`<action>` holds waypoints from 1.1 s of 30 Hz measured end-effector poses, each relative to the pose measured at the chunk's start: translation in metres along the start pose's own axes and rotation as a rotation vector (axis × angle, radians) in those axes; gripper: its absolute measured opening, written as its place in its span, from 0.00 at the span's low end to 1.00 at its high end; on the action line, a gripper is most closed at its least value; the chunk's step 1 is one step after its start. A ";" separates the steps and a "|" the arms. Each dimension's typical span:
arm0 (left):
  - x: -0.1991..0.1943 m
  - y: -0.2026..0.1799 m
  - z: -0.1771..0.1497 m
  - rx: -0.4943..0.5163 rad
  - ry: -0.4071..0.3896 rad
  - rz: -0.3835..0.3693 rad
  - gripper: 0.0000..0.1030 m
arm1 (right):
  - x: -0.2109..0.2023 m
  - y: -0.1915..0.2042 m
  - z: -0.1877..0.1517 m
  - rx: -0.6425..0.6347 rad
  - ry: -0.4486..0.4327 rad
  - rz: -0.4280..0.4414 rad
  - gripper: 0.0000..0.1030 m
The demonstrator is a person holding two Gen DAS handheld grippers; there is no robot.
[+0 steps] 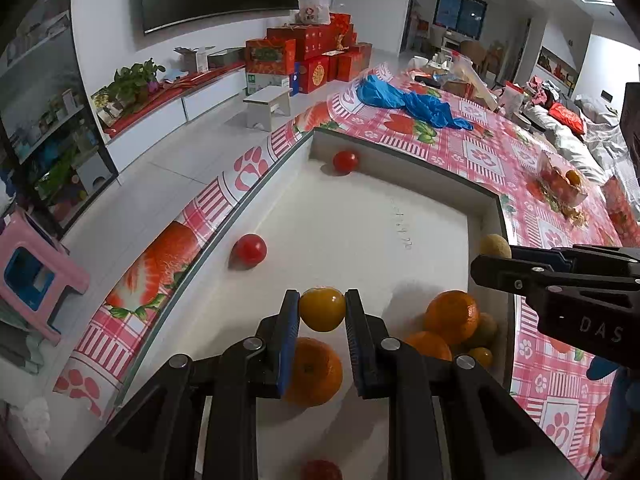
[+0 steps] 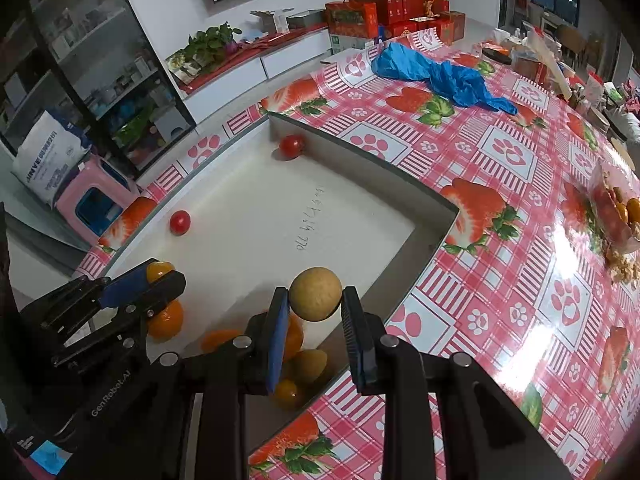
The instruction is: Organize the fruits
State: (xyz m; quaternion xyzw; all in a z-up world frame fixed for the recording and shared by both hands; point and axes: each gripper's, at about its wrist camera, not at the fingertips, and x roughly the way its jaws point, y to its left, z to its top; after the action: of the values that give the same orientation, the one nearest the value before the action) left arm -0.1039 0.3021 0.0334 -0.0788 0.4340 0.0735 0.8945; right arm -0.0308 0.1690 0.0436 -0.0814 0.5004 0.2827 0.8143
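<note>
The left tongs (image 1: pixel 322 309) pinch a small yellow-orange citrus (image 1: pixel 322 309) at lower centre, above the white tray (image 1: pixel 360 224). The right tongs (image 2: pixel 315 300) pinch a tan round fruit (image 2: pixel 315 294); the orange pile (image 1: pixel 452 320) sits nearest them, lower right.

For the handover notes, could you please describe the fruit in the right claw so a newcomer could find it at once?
Start at the white tray sunk into the strawberry-print tablecloth. Over its near right corner, above a pile of oranges, the right claw pinches one round fruit. It is dull tan and speckled, unlike the glossy oranges and red tomatoes.
</note>
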 end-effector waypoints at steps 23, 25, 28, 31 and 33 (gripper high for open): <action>-0.001 -0.009 -0.004 0.026 0.007 0.047 0.90 | -0.002 0.003 0.000 -0.004 0.007 0.007 0.71; -0.014 -0.010 -0.005 0.021 -0.058 0.057 0.94 | -0.008 0.003 -0.001 -0.004 0.000 0.004 0.78; -0.018 -0.013 -0.001 0.046 -0.030 0.048 0.94 | -0.017 0.001 -0.003 0.002 -0.005 -0.002 0.78; -0.022 -0.013 -0.003 0.036 -0.019 0.045 0.95 | -0.026 0.000 -0.005 0.005 -0.010 -0.002 0.81; -0.024 -0.012 -0.004 0.021 -0.006 0.032 0.99 | -0.031 0.001 -0.007 -0.001 -0.011 -0.010 0.82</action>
State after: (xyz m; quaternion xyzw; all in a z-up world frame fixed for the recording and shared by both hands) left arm -0.1195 0.2878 0.0508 -0.0621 0.4332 0.0836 0.8952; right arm -0.0475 0.1551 0.0666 -0.0828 0.4953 0.2796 0.8183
